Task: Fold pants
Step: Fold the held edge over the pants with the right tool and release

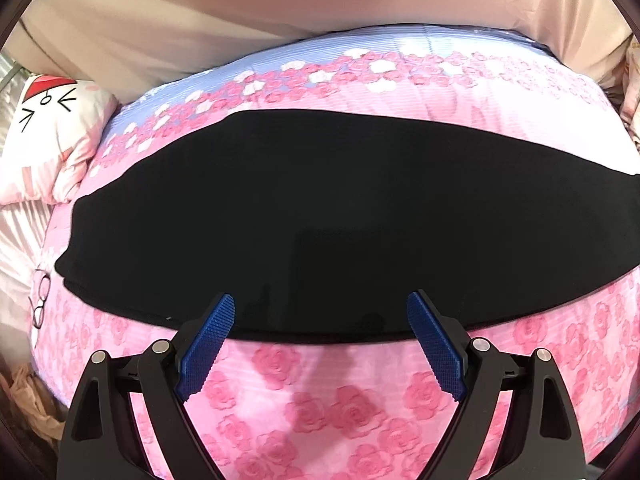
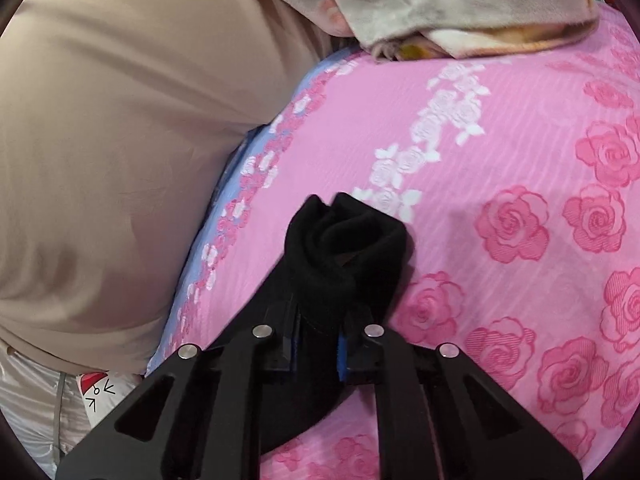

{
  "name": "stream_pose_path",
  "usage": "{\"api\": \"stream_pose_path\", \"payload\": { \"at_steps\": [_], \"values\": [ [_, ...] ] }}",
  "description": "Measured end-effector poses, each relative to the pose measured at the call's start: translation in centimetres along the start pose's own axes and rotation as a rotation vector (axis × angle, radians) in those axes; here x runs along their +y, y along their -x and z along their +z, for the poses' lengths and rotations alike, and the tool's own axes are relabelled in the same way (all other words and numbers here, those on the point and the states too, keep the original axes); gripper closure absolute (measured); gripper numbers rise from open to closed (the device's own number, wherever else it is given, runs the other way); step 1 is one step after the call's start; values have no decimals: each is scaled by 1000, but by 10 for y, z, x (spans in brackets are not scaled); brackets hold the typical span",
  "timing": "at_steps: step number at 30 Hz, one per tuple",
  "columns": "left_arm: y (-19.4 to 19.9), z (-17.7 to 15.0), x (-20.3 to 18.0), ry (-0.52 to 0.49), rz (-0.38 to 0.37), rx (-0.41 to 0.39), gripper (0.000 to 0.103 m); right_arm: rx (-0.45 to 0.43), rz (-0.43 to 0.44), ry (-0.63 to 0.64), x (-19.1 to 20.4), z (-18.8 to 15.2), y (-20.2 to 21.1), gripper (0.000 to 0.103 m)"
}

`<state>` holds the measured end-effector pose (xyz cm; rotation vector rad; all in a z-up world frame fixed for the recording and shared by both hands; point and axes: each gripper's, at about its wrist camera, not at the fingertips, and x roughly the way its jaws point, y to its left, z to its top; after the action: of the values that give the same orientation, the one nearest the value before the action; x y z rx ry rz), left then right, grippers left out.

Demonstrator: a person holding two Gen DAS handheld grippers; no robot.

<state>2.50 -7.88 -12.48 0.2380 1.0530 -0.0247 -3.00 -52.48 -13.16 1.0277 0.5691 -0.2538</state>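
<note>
Pants: I see the black pants [image 1: 304, 220] laid flat in a long band across the bed, running from the left side to the right edge of the left wrist view. Their near edge lies just ahead of my left tool's fingertips.

Bedspread: pink bedspread [image 1: 340, 400] printed with roses, with a blue strip along its far side. It lies directly under the pants.

Left tool: my left tool [image 1: 320, 312] stands wide open, blue pads [image 1: 208, 344] well apart, with nothing between them. The tips hover over the near hem of the pants (I cannot tell whether they touch the cloth).

Right tool: my right tool [image 2: 320, 344] is closed down on a bunched end of the pants [image 2: 344, 248]. The cloth rises ahead of the fingers in a rolled knot. Only a sliver of blue pad shows on each side of the cloth.

Held cloth: the gripped end stands up from the bedspread [image 2: 500, 160]; more black cloth trails back under the tool.

Pillow: a white pillow [image 1: 52, 136] with a cartoon face and a red cap sits at the left end of the bed, clear of the pants.

Beige cloth: a large beige cloth [image 2: 112, 140] runs along the far side of the bed.

Blanket: a crumpled, pale blanket [image 2: 440, 8] lies at the far corner, its edge over the bedspread.
</note>
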Motion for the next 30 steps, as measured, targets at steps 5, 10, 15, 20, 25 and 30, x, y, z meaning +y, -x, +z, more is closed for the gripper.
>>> {"api": "stream_pose_path", "payload": {
  "at_steps": [5, 10, 15, 20, 25, 30],
  "values": [
    [0, -5, 35, 52, 4, 2, 17, 76, 100, 188, 97, -9, 1, 91],
    [-1, -9, 85, 127, 8, 0, 17, 226, 233, 347, 211, -58, -44, 91],
    [0, -14, 143, 188, 17, -16, 17, 386, 295, 494, 294, -146, -97, 92],
    [-4, -26, 201, 225, 44, -24, 17, 551, 259, 660, 337, -249, -147, 92],
    [-14, -38, 253, 259, 67, -13, 17, 628, 160, 806, 340, -320, -158, 91],
    [-23, -41, 284, 285, 62, -9, 17, 602, 101, 933, 333, -335, -154, 90]
  ]
}}
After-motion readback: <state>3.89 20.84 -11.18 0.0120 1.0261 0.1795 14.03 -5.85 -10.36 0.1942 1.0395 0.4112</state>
